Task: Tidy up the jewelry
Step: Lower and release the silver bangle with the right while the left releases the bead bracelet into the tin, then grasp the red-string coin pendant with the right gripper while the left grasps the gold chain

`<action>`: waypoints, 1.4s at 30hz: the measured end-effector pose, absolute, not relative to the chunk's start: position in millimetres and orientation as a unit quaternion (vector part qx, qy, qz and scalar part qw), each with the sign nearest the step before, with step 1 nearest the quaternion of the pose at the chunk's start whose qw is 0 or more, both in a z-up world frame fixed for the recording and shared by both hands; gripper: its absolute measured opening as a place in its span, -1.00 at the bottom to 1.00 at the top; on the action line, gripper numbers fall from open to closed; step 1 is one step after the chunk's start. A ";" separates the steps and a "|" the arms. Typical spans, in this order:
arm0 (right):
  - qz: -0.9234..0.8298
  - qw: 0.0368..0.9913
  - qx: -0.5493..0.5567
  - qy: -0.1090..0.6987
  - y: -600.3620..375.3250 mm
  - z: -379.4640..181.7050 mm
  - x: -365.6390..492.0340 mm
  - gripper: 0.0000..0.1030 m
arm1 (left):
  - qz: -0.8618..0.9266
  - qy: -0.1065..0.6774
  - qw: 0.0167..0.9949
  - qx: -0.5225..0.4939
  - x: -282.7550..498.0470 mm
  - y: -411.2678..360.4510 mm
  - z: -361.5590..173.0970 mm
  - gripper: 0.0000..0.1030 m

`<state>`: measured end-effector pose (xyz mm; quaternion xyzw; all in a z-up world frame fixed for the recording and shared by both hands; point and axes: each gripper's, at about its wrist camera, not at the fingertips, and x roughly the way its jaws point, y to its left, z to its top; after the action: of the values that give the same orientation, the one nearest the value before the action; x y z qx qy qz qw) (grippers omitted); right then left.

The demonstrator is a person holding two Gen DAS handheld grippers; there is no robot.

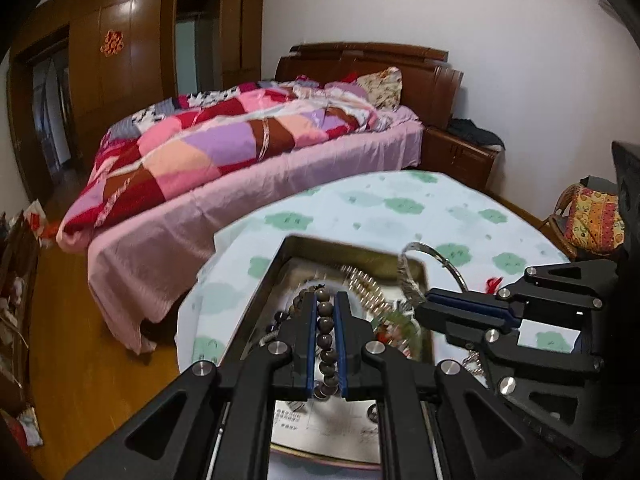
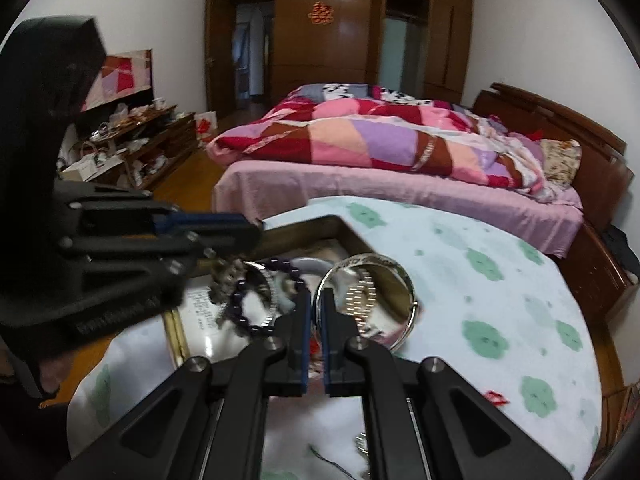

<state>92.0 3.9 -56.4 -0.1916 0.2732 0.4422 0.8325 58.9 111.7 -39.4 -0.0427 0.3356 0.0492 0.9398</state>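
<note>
A shallow metal tray (image 1: 288, 249) lies on a round table and holds several pieces of jewelry. My left gripper (image 1: 326, 300) is shut on a brown wooden bead bracelet (image 1: 325, 326) and holds it over the tray. My right gripper (image 2: 316, 300) is shut on a silver bangle (image 2: 394, 265), holding it upright at the tray's right edge; it also shows in the left wrist view (image 1: 434, 254). A purple bead bracelet (image 2: 240, 286), a silver link bracelet (image 2: 362, 294) and a gold bead chain (image 1: 370, 286) lie in the tray (image 2: 176, 328).
The table wears a white cloth with green blotches (image 2: 484, 264). A small red item (image 2: 496, 398) lies on the cloth at the right. A bed with a patchwork quilt (image 2: 380, 140) stands behind the table. A cluttered low cabinet (image 2: 132, 148) is at the far left.
</note>
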 end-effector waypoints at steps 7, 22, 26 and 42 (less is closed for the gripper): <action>0.459 0.815 -0.207 0.286 20.0 -76.0 84.9 -0.89 | 0.058 0.359 0.930 -0.057 64.6 123.6 -60.4 -0.86; 0.467 0.803 -0.213 0.304 20.9 -88.3 79.4 -0.76 | 0.064 0.379 0.921 -0.063 70.1 125.2 -73.9 -0.65; 0.465 0.806 -0.212 0.299 18.2 -84.0 78.2 -0.22 | 0.072 0.357 0.929 -0.064 64.4 124.2 -66.5 0.29; 0.409 0.843 -0.176 0.302 -45.1 -72.2 101.7 0.30 | 0.075 0.347 0.933 -0.058 64.0 103.4 -62.1 0.40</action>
<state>101.7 -45.1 -72.2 -0.1763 0.3016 0.4095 0.8428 64.0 103.4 -62.1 -0.0576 0.3470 0.0751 0.9331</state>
